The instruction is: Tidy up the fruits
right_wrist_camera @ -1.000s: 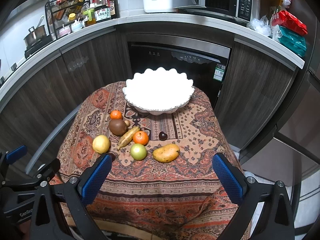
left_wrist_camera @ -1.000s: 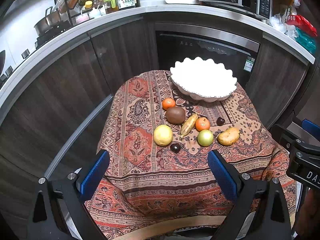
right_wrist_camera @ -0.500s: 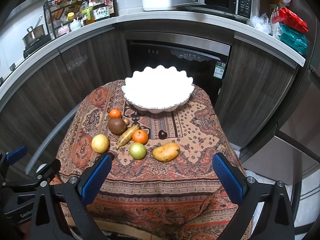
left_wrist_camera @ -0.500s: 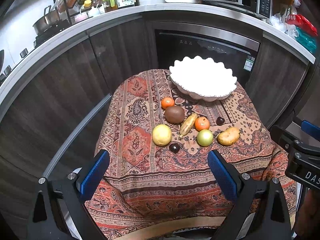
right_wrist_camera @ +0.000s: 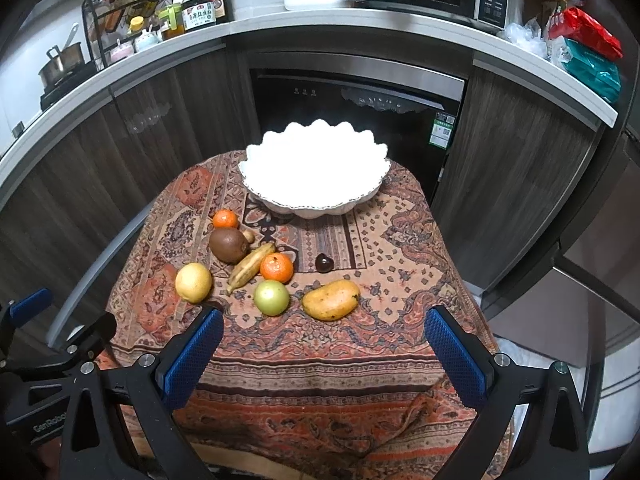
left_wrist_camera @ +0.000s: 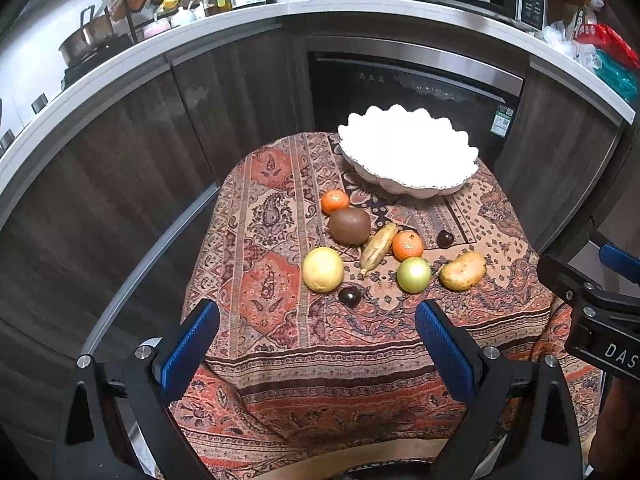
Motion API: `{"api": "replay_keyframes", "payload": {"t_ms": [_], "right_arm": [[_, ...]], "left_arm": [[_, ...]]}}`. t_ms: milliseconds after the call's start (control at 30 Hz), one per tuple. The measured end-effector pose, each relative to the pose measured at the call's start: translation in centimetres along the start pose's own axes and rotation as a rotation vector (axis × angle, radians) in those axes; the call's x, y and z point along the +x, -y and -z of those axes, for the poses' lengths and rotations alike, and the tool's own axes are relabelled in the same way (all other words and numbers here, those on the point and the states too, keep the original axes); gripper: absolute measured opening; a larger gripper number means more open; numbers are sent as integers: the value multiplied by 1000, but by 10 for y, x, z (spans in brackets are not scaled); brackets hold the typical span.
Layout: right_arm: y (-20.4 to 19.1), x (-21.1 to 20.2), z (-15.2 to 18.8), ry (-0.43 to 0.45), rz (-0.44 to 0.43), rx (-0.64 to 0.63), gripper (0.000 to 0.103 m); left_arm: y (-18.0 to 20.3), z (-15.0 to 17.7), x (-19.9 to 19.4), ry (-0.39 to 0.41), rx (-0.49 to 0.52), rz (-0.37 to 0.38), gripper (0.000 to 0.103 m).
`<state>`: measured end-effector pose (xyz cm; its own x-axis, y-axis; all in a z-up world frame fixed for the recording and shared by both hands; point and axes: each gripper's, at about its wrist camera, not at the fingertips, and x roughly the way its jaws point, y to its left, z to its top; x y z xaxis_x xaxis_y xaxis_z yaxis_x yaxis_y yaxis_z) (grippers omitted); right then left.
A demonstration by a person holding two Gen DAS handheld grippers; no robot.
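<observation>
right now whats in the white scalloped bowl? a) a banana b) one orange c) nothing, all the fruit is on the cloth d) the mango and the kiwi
c: the white scalloped bowl shows no fruit inside, while the mango, kiwi, banana and both oranges all lie on the patterned cloth in front of it.

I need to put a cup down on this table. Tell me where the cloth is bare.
Bare: the near strip of the patterned tablecloth in front of the yellow mango and green round fruit; also the right side, beyond the small dark fruit. Crowded: the left-centre fruit cluster around the brown kiwi and small banana. The white scalloped bowl fills the far edge.
</observation>
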<state>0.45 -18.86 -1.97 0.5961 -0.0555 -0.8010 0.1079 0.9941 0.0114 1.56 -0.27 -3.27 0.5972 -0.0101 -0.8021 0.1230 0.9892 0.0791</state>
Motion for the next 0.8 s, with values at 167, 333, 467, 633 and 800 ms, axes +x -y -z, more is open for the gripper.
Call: {"api": "replay_keyframes", "payload": {"t_ms": [167, 333, 467, 633, 800], "right_arm": [[-1, 17, 0, -19, 6, -5, 102], [-4, 35, 2, -42, 10, -10, 102], [-5, 51, 2, -57, 12, -10, 102], [-5, 71, 2, -75, 18, -10, 102], [-7, 91, 2, -87, 19, -17, 102]], "left_arm": [[-1, 0, 17, -20, 4, -2, 100], [-2, -3, 38, -37, 5, -4, 100], [-2, -6, 55, -49, 6, -2, 100], [-1, -7, 76, -62, 7, -1, 100], [-1, -6, 97, -79, 3, 1, 100]]}}
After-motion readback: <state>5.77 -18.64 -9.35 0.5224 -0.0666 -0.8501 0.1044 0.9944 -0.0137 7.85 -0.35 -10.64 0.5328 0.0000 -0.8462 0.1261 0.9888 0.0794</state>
